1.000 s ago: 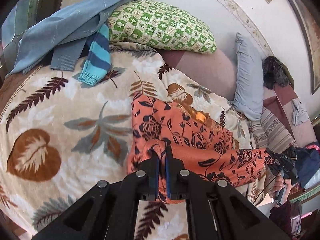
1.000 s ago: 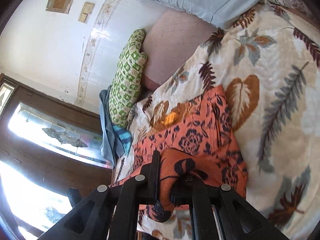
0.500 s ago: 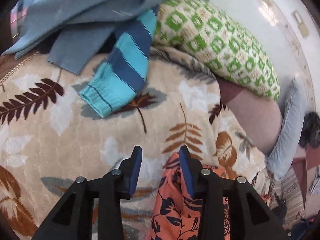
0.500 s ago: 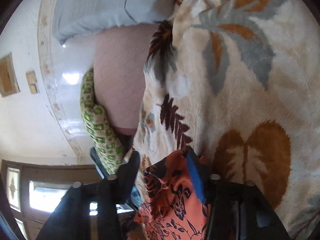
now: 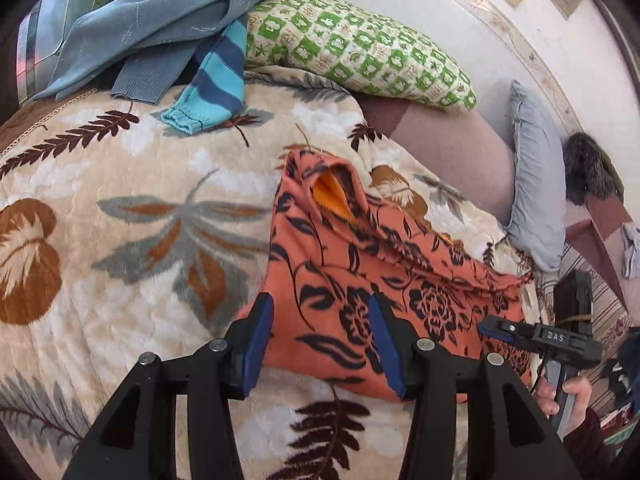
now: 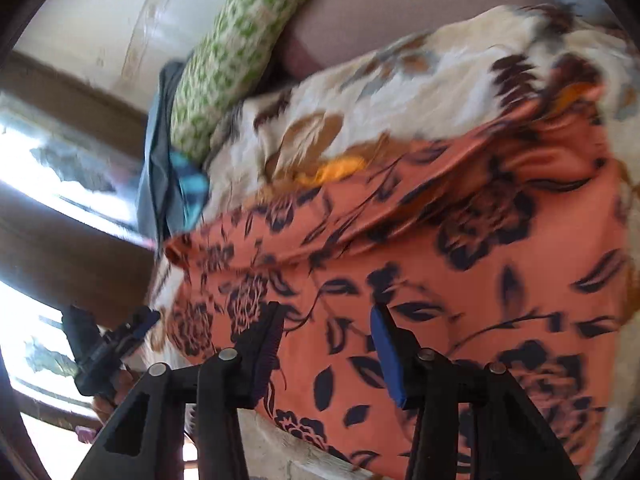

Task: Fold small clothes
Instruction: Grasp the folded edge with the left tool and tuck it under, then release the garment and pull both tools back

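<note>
Orange floral garment (image 5: 360, 280), soft and creased, lies folded on the plush leaf-print blanket (image 5: 120, 220). Left gripper (image 5: 320, 344) and right gripper (image 6: 326, 354) hover released, jaws spread; bare blanket at nine o'clock.

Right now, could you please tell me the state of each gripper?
Left gripper: open, holding nothing, over the orange floral garment.
Right gripper: open, holding nothing, over the same garment.
</note>
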`<action>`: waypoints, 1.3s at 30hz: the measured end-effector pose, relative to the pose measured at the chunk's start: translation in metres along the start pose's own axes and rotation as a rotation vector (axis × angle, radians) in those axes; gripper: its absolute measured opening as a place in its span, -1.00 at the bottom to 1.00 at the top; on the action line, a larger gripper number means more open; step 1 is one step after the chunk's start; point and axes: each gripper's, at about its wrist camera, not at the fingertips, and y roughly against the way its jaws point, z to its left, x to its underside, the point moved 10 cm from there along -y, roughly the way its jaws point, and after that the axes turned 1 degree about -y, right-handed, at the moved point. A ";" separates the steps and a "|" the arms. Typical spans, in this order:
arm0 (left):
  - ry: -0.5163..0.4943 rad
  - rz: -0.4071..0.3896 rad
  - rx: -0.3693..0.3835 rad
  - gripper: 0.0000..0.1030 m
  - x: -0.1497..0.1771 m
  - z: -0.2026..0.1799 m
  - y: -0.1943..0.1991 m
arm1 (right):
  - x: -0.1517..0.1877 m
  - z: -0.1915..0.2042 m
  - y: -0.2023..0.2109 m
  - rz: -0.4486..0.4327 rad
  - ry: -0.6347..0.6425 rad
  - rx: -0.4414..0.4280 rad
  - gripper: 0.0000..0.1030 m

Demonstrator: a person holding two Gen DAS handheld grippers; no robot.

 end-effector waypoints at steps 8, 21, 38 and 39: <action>-0.054 0.049 -0.163 -0.02 -0.005 0.033 -0.039 | -0.090 0.022 -0.073 -0.085 -0.006 0.147 -0.15; -0.115 -0.006 -0.206 0.00 -0.010 0.041 -0.024 | -0.077 -0.043 0.048 -0.306 -0.175 0.207 -0.14; -0.126 0.022 -0.346 0.22 0.005 0.019 0.018 | 0.126 -0.105 0.078 -0.083 -0.372 0.211 -0.25; -0.134 0.026 -0.346 0.22 0.007 0.014 0.018 | 0.131 -0.105 0.080 -0.086 -0.378 0.191 -0.25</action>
